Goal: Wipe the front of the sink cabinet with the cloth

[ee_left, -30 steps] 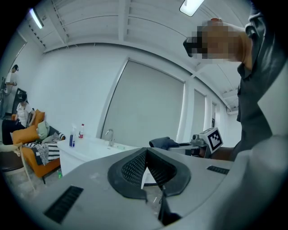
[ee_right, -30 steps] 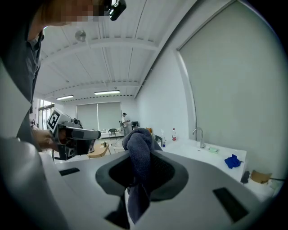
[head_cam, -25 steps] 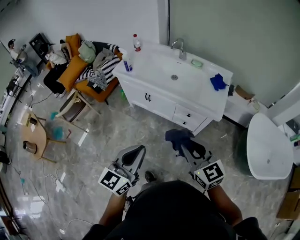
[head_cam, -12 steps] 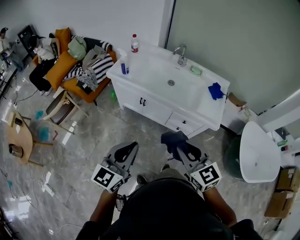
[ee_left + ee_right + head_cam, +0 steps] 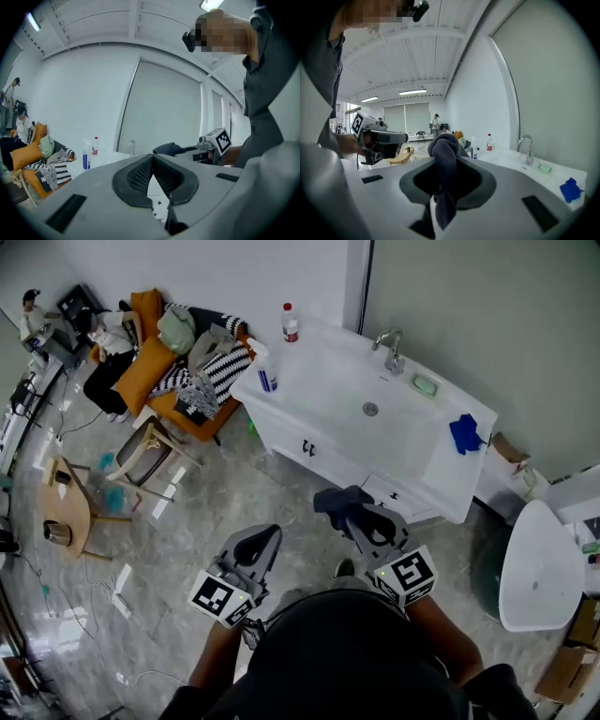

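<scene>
While the cabinet front is not yet touched, cloth: dark and bunched, pinched in the right gripper, held in the air near the drawers but apart from them.
Right gripper: closed on the cloth; in its own view a fold bulges above the jaws and a tail hangs below.
Left gripper: jaws tip to tip with nothing between them, held to the left, farther from the cabinet.
Handling: soft, light and limp; it will likely fold under rather than press flat, and a hard stroke could drag it out of the pinch.
Hold: taken near its middle, which looks sound; the bulging fold is the part to lay on the panel.
Cabinet: white and smooth, doors at left with small dark handles, drawers at right; the handles may snag the cloth.
Edges: the countertop overhangs the front, so upward strokes should stop under its lip; the base meets the floor.
Room: bare floor lies between the person and the cabinet; a wooden chair stands well apart on the left; a white fixture near the cabinet's right end makes that side tighter.
Top: a spray bottle and a blue rag sit on the countertop, above the front.
</scene>
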Demonstrator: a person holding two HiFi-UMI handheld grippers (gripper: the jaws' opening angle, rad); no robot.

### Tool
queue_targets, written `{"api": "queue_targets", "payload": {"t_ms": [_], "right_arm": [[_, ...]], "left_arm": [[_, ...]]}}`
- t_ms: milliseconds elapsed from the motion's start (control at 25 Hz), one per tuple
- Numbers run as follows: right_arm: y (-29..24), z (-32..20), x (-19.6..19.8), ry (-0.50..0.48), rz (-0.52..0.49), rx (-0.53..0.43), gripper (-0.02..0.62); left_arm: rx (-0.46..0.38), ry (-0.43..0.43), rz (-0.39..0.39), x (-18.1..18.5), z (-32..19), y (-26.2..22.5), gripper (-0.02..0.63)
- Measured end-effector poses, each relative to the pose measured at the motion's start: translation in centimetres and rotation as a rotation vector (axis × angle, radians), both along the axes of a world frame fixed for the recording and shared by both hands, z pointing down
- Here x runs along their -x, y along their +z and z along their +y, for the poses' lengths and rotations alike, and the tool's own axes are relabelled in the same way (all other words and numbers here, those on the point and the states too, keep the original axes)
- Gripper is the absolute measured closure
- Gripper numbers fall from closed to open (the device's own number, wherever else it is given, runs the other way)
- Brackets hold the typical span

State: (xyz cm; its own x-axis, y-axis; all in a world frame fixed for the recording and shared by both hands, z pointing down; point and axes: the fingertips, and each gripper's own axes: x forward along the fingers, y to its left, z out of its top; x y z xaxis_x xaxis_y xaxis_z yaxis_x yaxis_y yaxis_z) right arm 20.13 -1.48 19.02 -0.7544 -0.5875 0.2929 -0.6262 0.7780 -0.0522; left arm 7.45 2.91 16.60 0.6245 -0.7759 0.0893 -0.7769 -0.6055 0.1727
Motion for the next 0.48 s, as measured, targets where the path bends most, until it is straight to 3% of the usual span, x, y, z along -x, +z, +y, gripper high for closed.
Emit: {"api": "queue_targets", "payload": {"t_ms": [240,360,480], "right_arm": [[4.3,-3.2,1.6,-0.055,0.021,0.077,0.526],[6.0,-4.4,3.2,-0.012,0.004,0.116,0.526],[8.0,-6.4,4.4,0.069,0.032,0.141,0.526]], "left_arm": [[0.027,-0.023,0.038,-0.5,-2.7,0.0,0.601],[0.018,0.007,0.005,1.3,-4.3,0.7,0.601],[0.032,0.024,0.044,4.3,-6.4,1.4,0.601]]}}
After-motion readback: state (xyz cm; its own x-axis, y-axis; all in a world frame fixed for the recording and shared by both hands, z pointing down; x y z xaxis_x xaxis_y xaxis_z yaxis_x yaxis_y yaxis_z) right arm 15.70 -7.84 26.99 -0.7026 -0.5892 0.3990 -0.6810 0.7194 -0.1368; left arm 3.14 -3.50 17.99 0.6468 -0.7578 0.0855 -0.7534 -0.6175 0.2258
